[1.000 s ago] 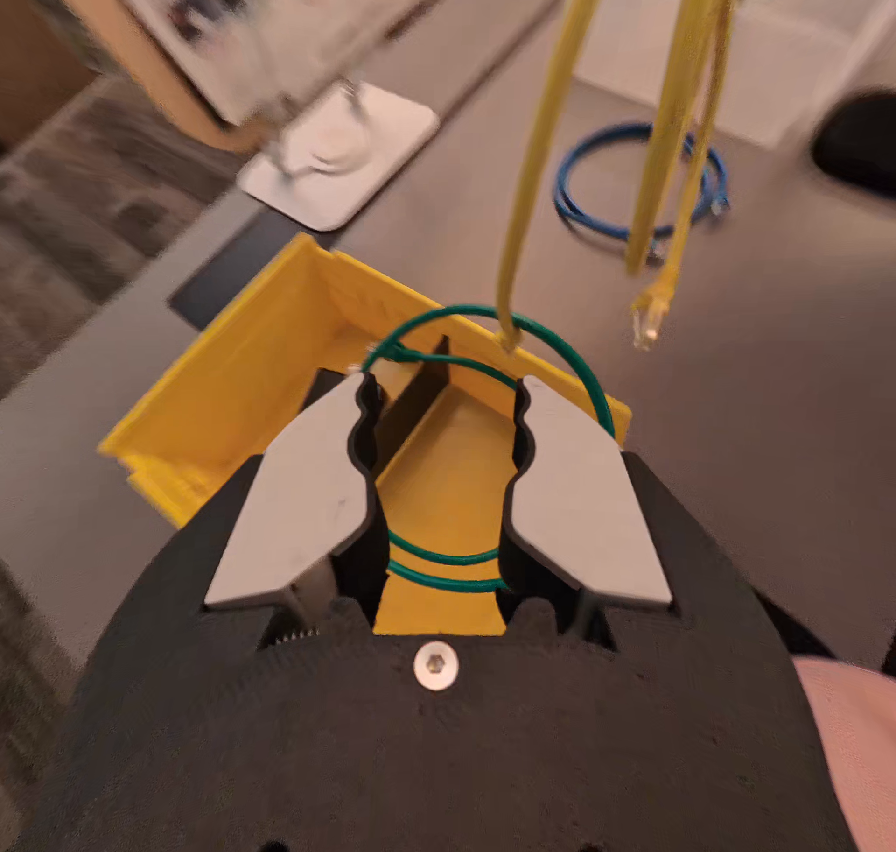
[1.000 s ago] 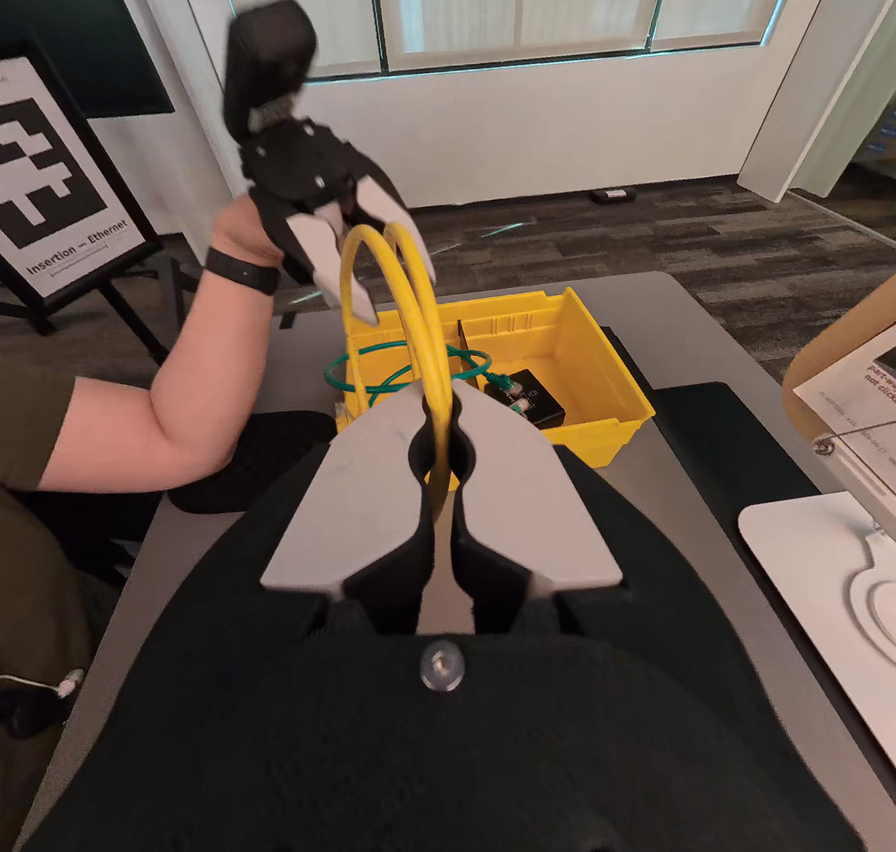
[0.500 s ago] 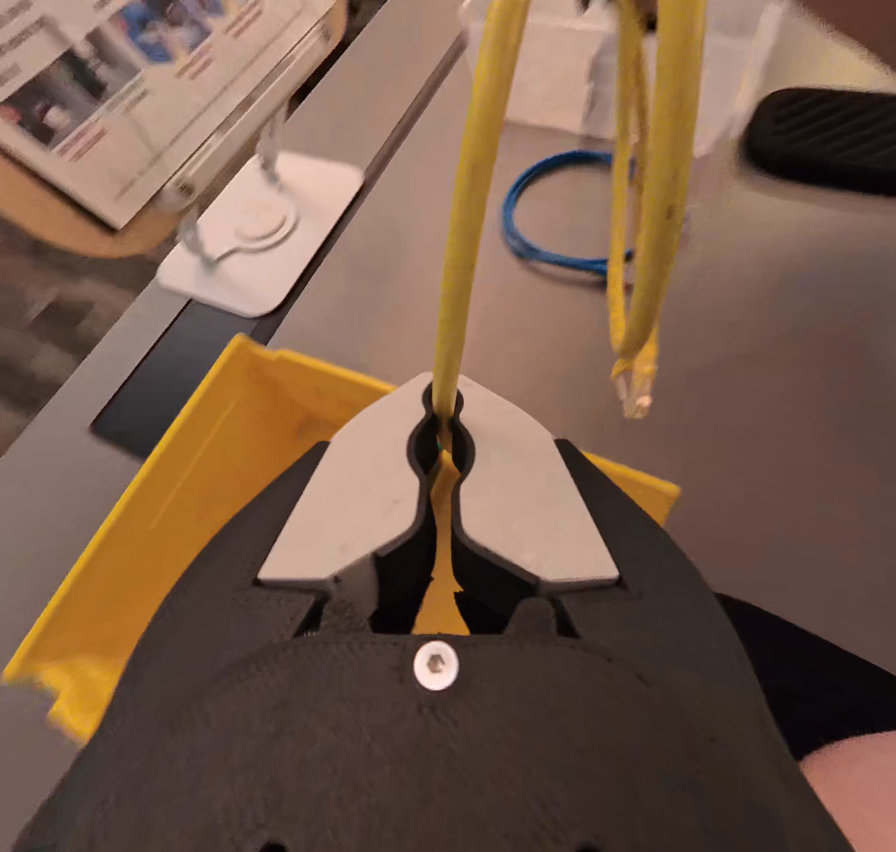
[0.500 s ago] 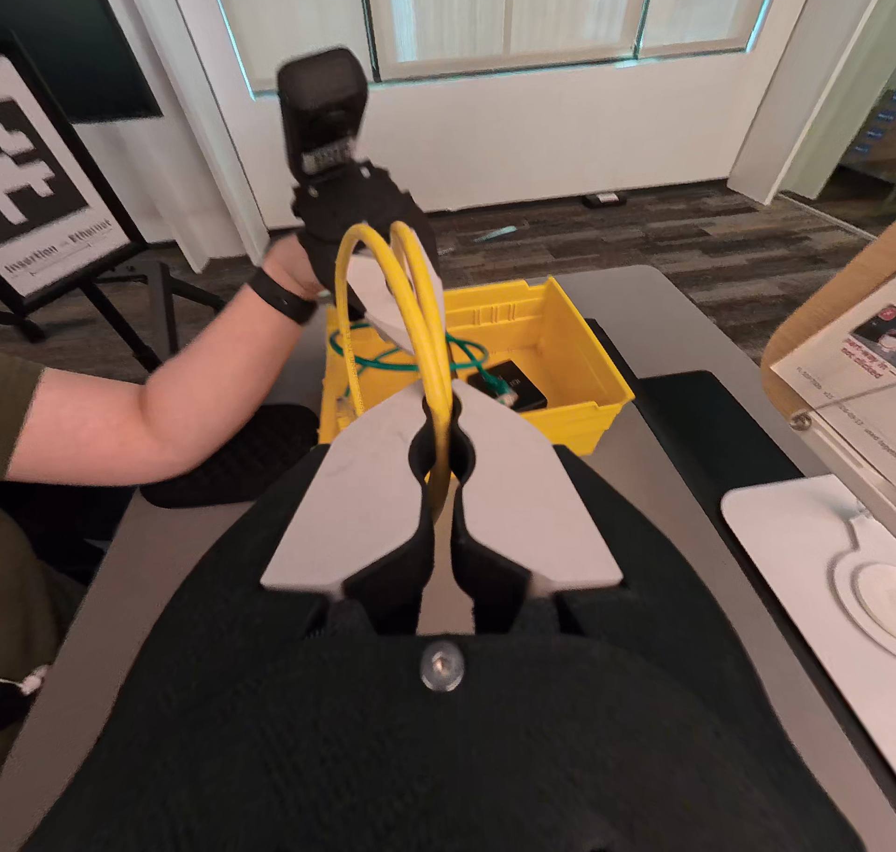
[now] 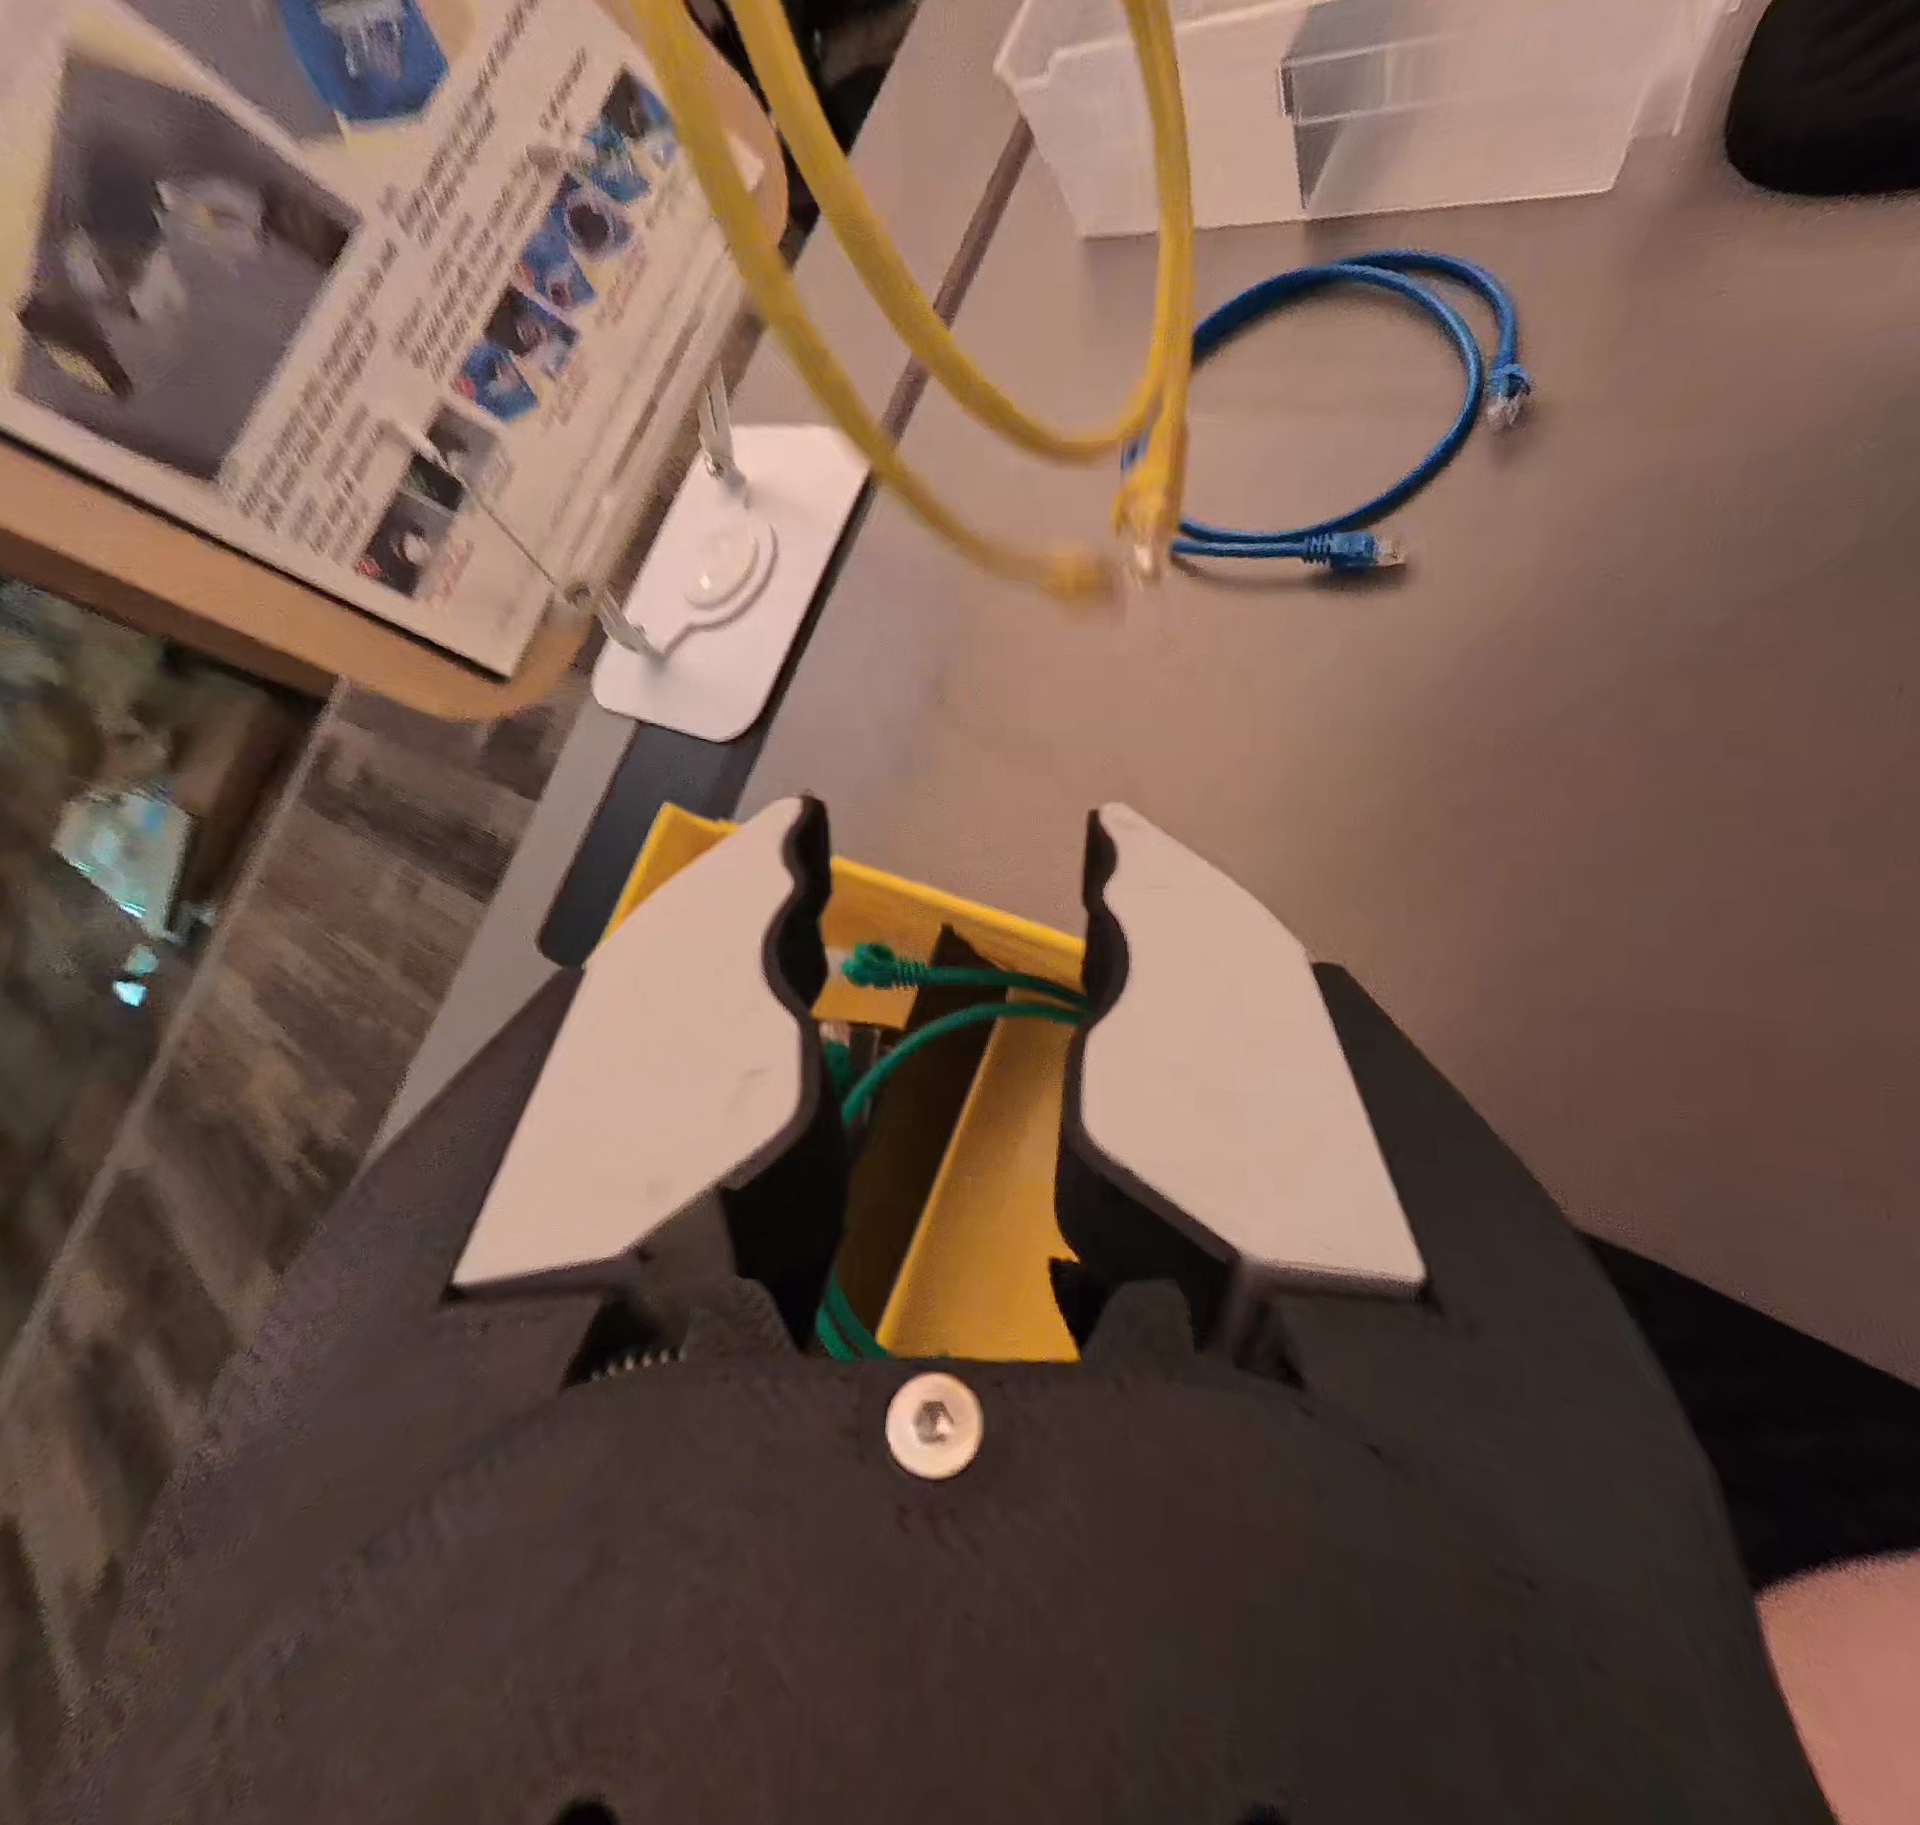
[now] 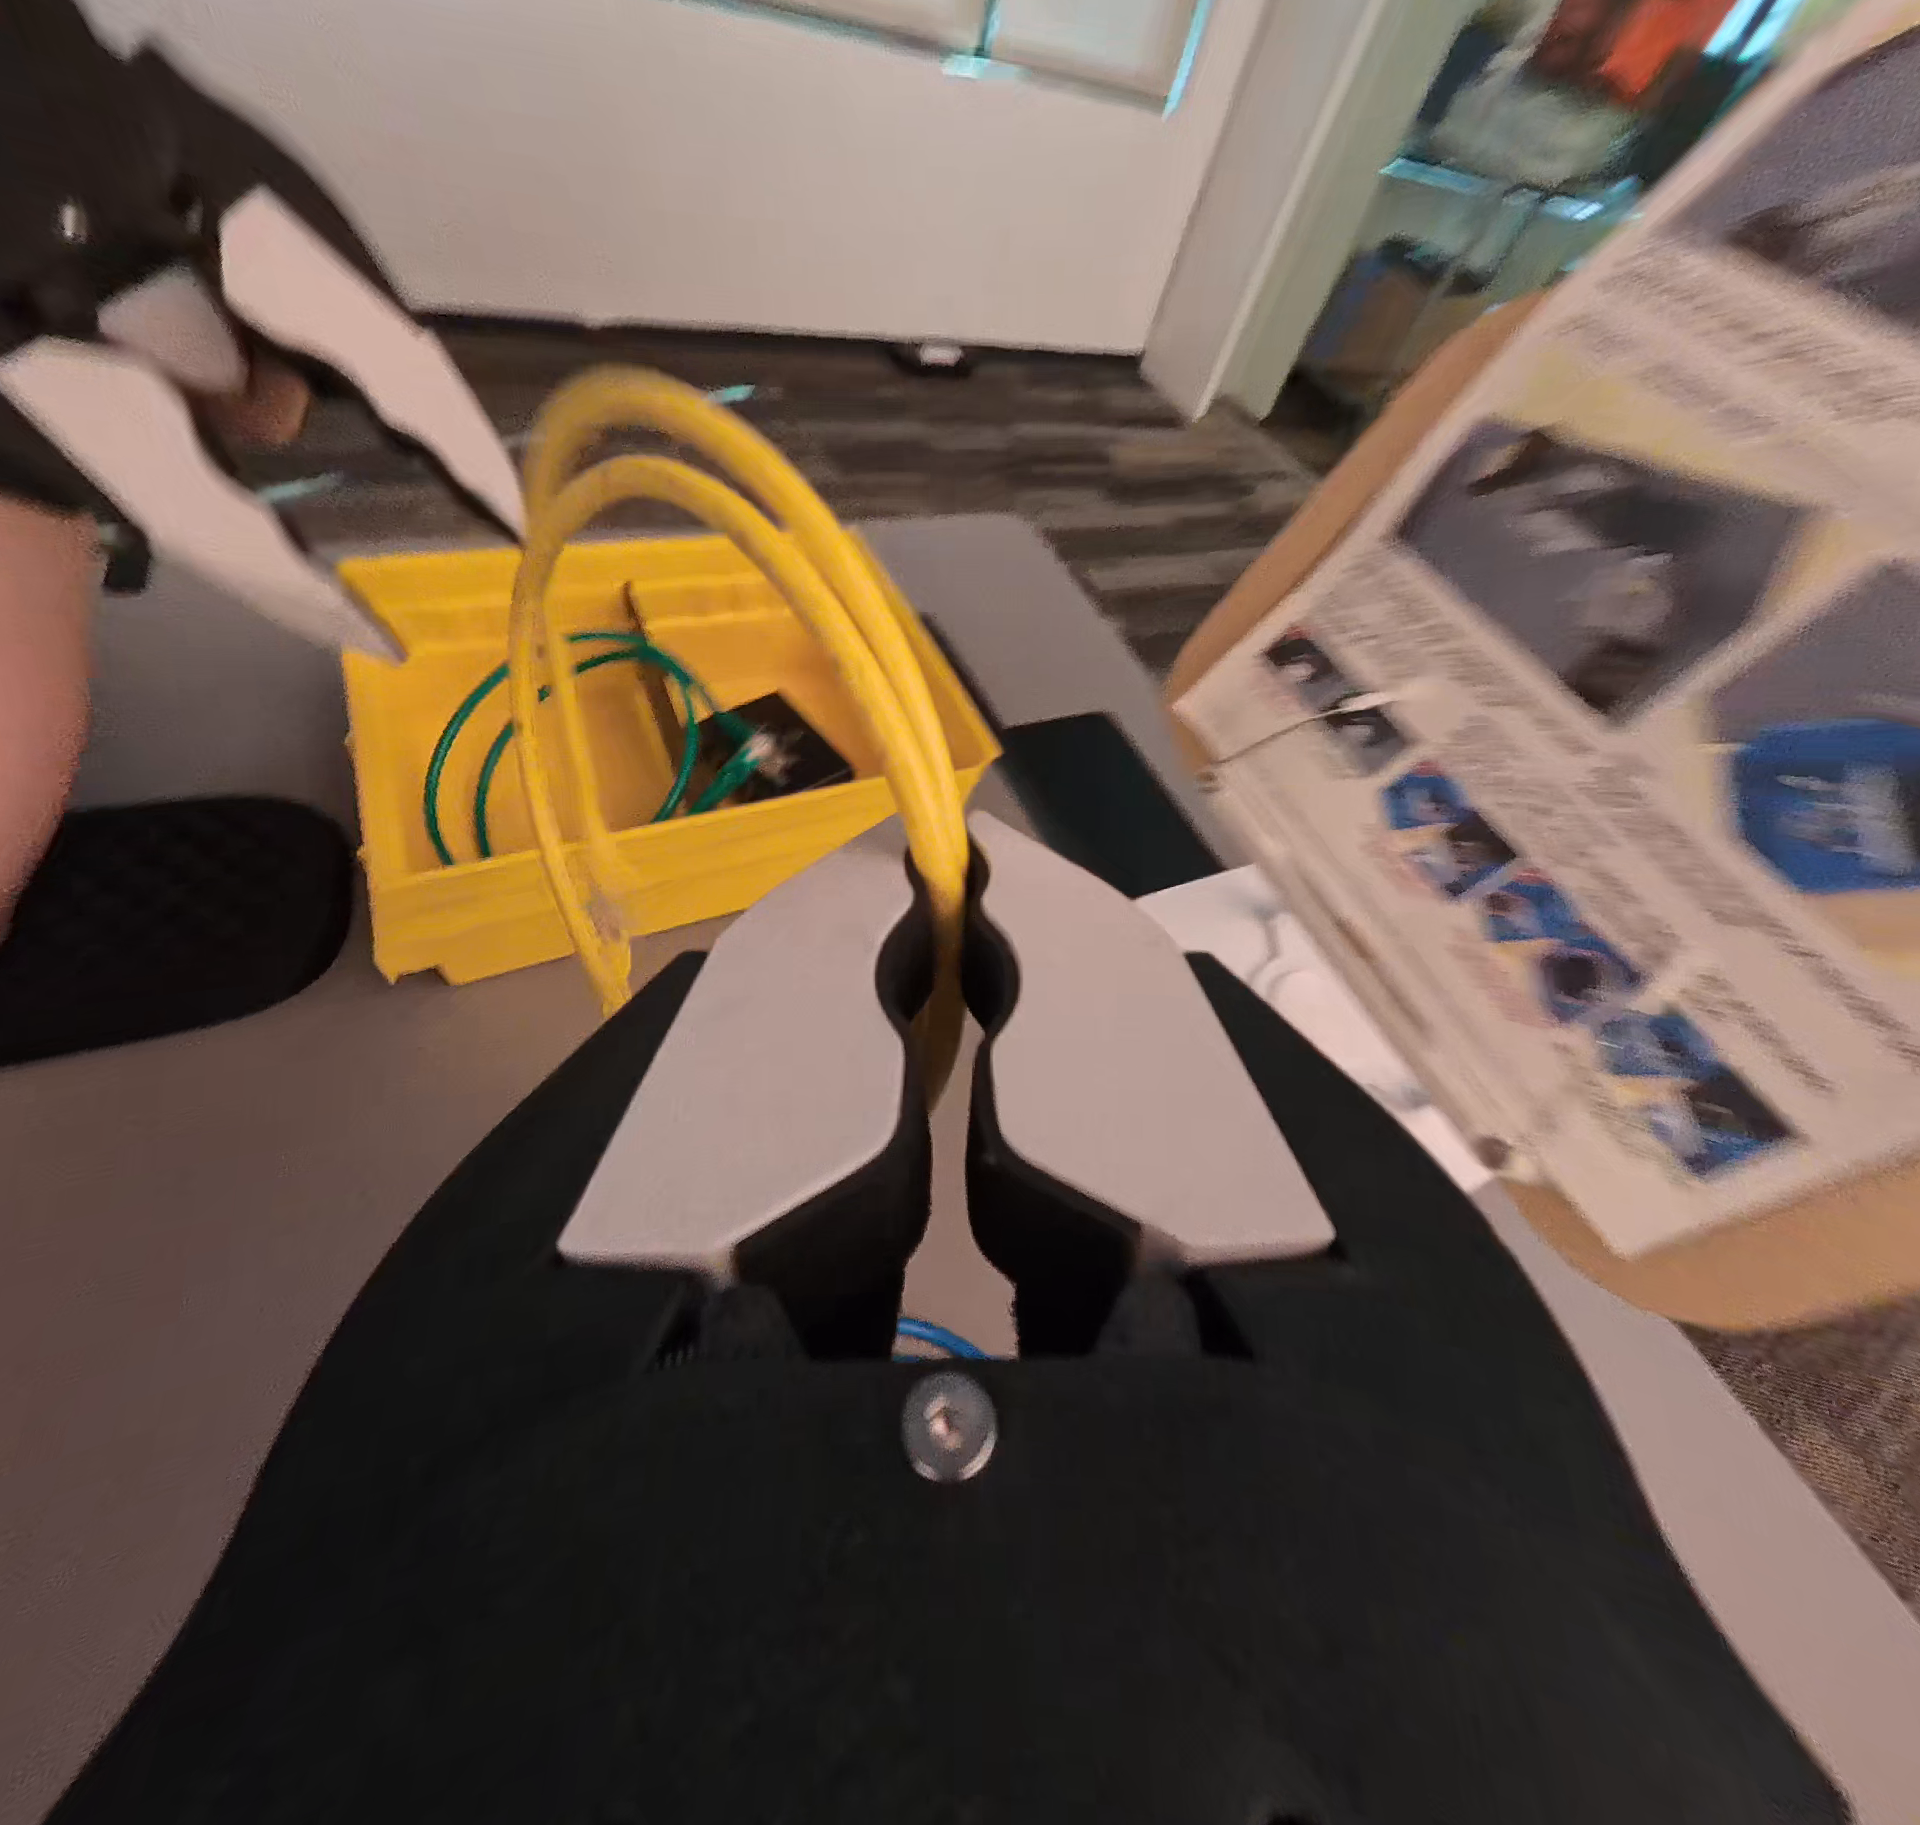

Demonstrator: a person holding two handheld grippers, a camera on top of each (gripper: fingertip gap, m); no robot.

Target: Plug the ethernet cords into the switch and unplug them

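At the far left of the right wrist view, the left gripper (image 6: 343, 570) hung over the near corner of a yellow bin (image 6: 488, 902), its jaws spread apart and nothing between them. A black pad (image 6: 156, 913) lay on the grey table (image 6: 260, 1204) just beside the bin. Inside the bin, a green ethernet cord (image 6: 468, 736) sat coiled in the left compartment, one end running past the divider to a black switch (image 6: 779, 752) in the right compartment; whether that end was seated in a port could not be told. The right gripper (image 6: 940, 882) stood in the centre, its jaws pressed together on a looped yellow ethernet cord (image 6: 727, 487), which arched up and forward, its two plugs dangling free in front of the bin. To the right, a printed sheet in a clear stand (image 6: 1558, 736) leaned at the table's edge, blurred.

In the left wrist view, the same printed sheet (image 5: 343, 289) and its white base (image 5: 717, 591) stood at left. The left gripper (image 5: 951, 840), open, looked down on the yellow bin (image 5: 935, 908) and green cord (image 5: 935, 1027). Above it the yellow cord (image 5: 821, 321) hung in mid-air, clear of the fingers. Farther right a blue ethernet cord (image 5: 1455, 404) lay loose on the table (image 5: 1455, 840), near a clear plastic bin (image 5: 1351, 113).
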